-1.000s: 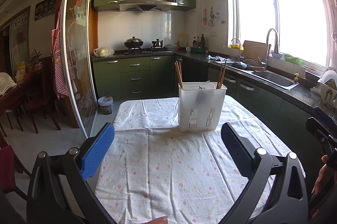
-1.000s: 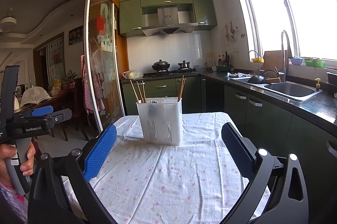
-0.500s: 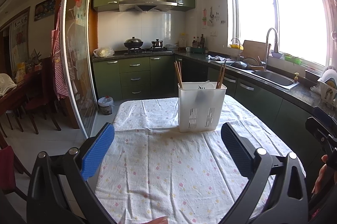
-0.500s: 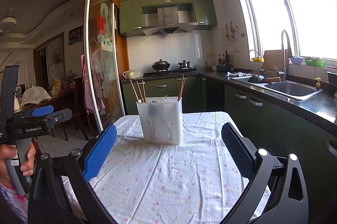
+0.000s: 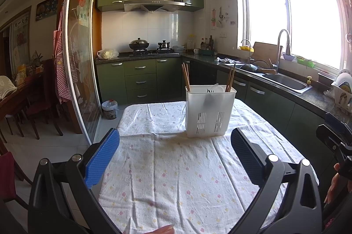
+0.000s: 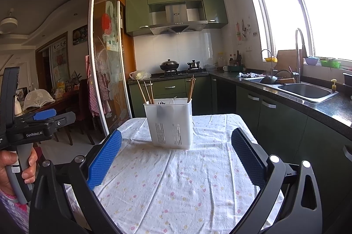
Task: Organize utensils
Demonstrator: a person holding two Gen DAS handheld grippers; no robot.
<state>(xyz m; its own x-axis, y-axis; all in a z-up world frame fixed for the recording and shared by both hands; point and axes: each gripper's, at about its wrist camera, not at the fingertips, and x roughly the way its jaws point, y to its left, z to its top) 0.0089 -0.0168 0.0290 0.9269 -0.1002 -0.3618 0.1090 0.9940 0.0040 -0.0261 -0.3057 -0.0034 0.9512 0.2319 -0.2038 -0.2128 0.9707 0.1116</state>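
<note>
A white plastic utensil holder [image 5: 209,112] stands on the table with the floral cloth [image 5: 176,168]; it also shows in the right wrist view [image 6: 170,124]. Wooden chopsticks [image 5: 186,77] stick up at its left end and more chopsticks [image 5: 231,77] at its right end; a white spoon [image 5: 214,87] lies inside. My left gripper [image 5: 175,146] is open and empty, well short of the holder. My right gripper [image 6: 176,146] is open and empty, also short of it. The left gripper's body [image 6: 33,124] shows at the left of the right wrist view.
A dark counter with a steel sink [image 5: 283,81] and tall tap runs along the right. Green cabinets and a stove with a wok [image 5: 139,43] stand at the back. A glass sliding door [image 5: 81,58] is at left, with a small bin [image 5: 109,109] by it.
</note>
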